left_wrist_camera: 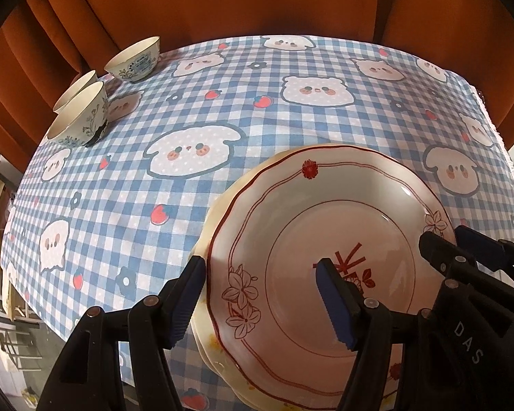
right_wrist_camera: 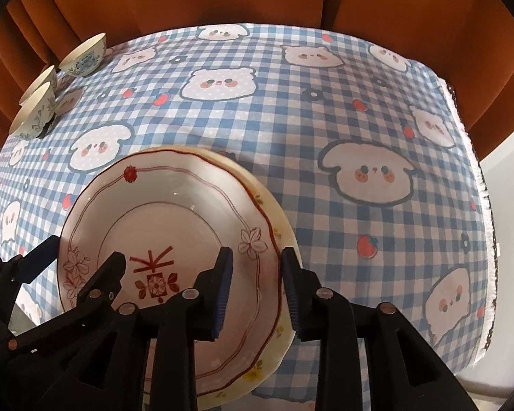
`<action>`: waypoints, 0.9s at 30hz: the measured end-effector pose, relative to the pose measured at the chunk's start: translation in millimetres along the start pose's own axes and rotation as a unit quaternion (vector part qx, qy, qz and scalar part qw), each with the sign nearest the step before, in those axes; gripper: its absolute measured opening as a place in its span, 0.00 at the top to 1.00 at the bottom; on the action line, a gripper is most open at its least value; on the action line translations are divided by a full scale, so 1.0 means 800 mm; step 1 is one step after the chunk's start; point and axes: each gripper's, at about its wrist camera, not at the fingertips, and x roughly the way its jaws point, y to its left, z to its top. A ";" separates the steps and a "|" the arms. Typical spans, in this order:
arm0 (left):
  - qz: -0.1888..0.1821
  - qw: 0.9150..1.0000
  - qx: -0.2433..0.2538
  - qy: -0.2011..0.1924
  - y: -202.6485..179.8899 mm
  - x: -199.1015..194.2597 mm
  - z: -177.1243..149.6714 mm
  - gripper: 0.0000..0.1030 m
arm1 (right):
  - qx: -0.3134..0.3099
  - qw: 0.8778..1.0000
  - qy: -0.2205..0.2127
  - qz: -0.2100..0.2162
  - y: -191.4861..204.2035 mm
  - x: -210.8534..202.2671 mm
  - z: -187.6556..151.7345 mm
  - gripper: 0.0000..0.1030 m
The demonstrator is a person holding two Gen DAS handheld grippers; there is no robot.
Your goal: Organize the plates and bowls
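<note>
Gingham tablecloth (left_wrist_camera: 126, 212) under stacked plates (left_wrist_camera: 325, 226); both hand-held grippers, left (left_wrist_camera: 264, 294) and "DAS"-marked right (right_wrist_camera: 257, 291), released.

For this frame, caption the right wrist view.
Right gripper open astride the rim of a red-trimmed white plate stacked on a cream plate.

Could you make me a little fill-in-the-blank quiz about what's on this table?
1. The red-trimmed plate lies on top of a pale ____ plate.
2. The number of bowls at the table's far left is ____.
3. The tablecloth is checked white and ____.
4. The right gripper has one finger on each side of the plates' ____.

Missing words: yellow; three; blue; rim
</note>
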 end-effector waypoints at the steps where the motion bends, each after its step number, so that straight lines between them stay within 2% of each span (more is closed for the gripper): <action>1: -0.002 1.000 -0.001 0.000 0.001 -0.001 -0.001 0.33 | 0.003 1.000 0.002 0.000 -0.001 0.000 0.000 0.61; 4: -0.007 1.000 -0.003 -0.002 0.006 -0.005 -0.001 0.30 | 0.013 1.000 -0.001 -0.004 -0.005 -0.003 -0.002 0.51; 7: -0.017 1.000 -0.003 -0.007 0.014 -0.010 0.000 0.27 | 0.021 1.000 -0.007 -0.010 -0.007 -0.012 -0.003 0.45; 15: -0.053 0.998 0.009 -0.029 0.053 -0.022 0.012 0.25 | 0.043 0.998 -0.029 -0.024 0.011 -0.034 0.000 0.43; 20: -0.074 0.996 0.022 -0.037 0.099 -0.023 0.022 0.25 | 0.063 0.997 -0.039 -0.037 0.047 -0.039 0.003 0.43; 27: -0.086 0.995 0.041 -0.034 0.187 -0.020 0.043 0.25 | 0.088 0.994 -0.037 -0.051 0.128 -0.045 0.013 0.43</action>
